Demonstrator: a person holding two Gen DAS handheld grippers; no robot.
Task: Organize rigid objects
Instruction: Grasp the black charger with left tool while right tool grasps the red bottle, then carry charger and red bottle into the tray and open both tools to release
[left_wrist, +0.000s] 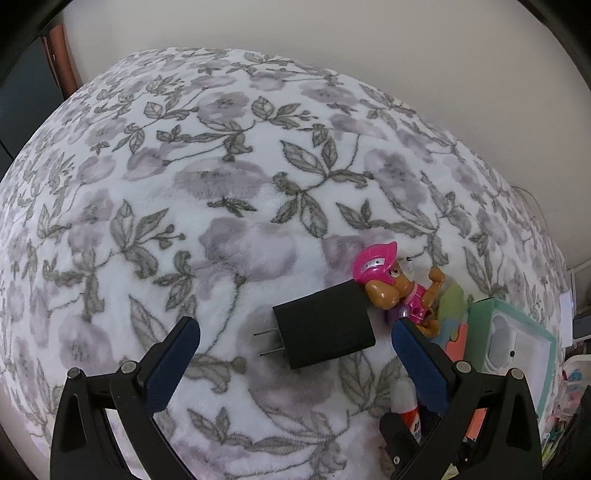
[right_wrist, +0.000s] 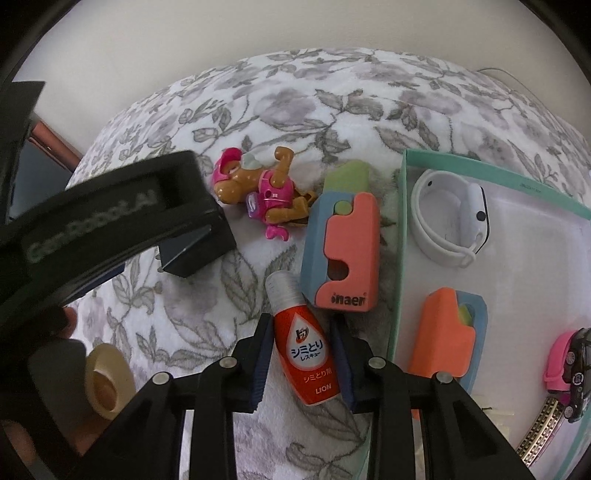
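Observation:
A black plug adapter (left_wrist: 324, 327) lies on the floral blanket (left_wrist: 221, 184), prongs to the left. My left gripper (left_wrist: 295, 328) is open, its fingers either side of the adapter, not touching it. A pink-helmeted dog figure (left_wrist: 399, 286) lies just beyond the adapter; it also shows in the right wrist view (right_wrist: 258, 195). My right gripper (right_wrist: 301, 325) has its jaws close around a red stain-remover bottle (right_wrist: 308, 354); contact with the pads is unclear. An orange and blue toy block (right_wrist: 341, 243) lies ahead of the bottle.
A teal-rimmed white box (right_wrist: 402, 229) at the right holds a white wristband (right_wrist: 443, 218), another orange block (right_wrist: 443, 347), a pink car (right_wrist: 569, 365) and a patterned strap (right_wrist: 539, 432). A cream tape roll (right_wrist: 107, 380) lies at left. The left gripper's body (right_wrist: 110, 221) crosses the right view.

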